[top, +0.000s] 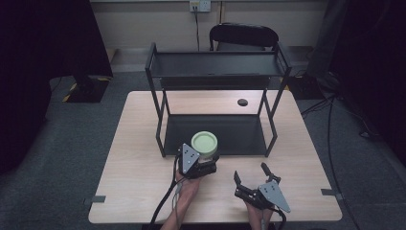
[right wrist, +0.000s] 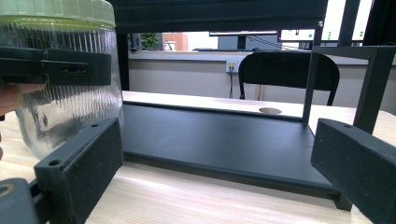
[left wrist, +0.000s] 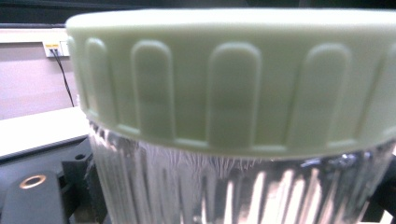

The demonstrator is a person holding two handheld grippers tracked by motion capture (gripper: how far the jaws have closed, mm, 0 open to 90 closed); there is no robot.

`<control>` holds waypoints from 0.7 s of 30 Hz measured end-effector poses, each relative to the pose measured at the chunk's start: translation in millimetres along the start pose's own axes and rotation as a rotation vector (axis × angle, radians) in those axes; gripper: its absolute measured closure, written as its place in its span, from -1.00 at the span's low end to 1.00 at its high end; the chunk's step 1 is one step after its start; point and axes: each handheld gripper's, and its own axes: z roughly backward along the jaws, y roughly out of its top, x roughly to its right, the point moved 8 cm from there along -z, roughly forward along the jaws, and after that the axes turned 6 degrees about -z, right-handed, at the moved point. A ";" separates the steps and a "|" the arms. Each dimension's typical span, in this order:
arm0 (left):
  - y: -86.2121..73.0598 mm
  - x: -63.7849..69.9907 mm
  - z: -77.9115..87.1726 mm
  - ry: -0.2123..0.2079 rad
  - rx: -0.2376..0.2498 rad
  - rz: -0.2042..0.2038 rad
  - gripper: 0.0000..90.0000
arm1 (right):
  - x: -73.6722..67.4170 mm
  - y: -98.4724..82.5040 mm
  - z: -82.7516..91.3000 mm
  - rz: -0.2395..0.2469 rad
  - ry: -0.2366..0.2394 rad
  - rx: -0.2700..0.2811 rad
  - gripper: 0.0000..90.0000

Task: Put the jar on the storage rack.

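A light wooden tabletop [top: 139, 143] carries a black two-tier shelf rack [top: 218, 64], whose lower tray [top: 239, 134] lies flat on the wood and whose upper tray sits high on thin posts. Behind it a dark chair [top: 243, 36] stands by the wall, and a small dark disc [top: 242, 102] lies on the tabletop under the rack's far side. At the rack's near edge the left gripper [top: 203, 160] is clamped on a ribbed clear glass jar [right wrist: 70, 107] with a pale green screw lid [top: 204, 142]; the right gripper view shows the black jaw pressed across the glass just below the lid, with the jar's base seeming to hang a little above the wood. The right gripper [top: 251, 177] rests near the front edge, well apart from the jar, with its jaws spread wide and nothing between them. The step in hand looks like placing the jar onto the rack, probably the lower tray just ahead. To do it well, the jar should stay upright, rise enough to clear the tray's front lip, and travel straight forward between the posts; ribbed glass may slip, so the grip should hold firm until the base sits flat, and only then should the jaws part. No brand, label or readable writing appears on the jar, lid or rack.
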 end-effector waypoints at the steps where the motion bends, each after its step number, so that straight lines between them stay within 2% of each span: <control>1: 0.6 -0.9 0.1 0.002 0.001 0.002 -0.75 | 0.0 0.0 0.0 0.000 0.000 0.000 -0.97; 8: 5.2 -8.4 0.4 0.022 0.011 -0.001 -0.75 | 0.0 0.0 0.0 0.000 0.001 0.000 -0.97; 12: 5.8 -13.4 0.6 0.029 0.010 0.013 -0.75 | 0.0 0.0 0.0 0.000 0.001 0.000 -0.97; 19: 10.9 -17.9 0.4 0.032 0.016 0.011 -0.75 | -0.1 0.0 0.0 0.000 0.002 0.000 -0.97; 21: 11.8 -19.4 0.5 0.036 0.022 0.023 -0.75 | -0.1 0.0 0.0 0.000 0.003 0.000 -0.97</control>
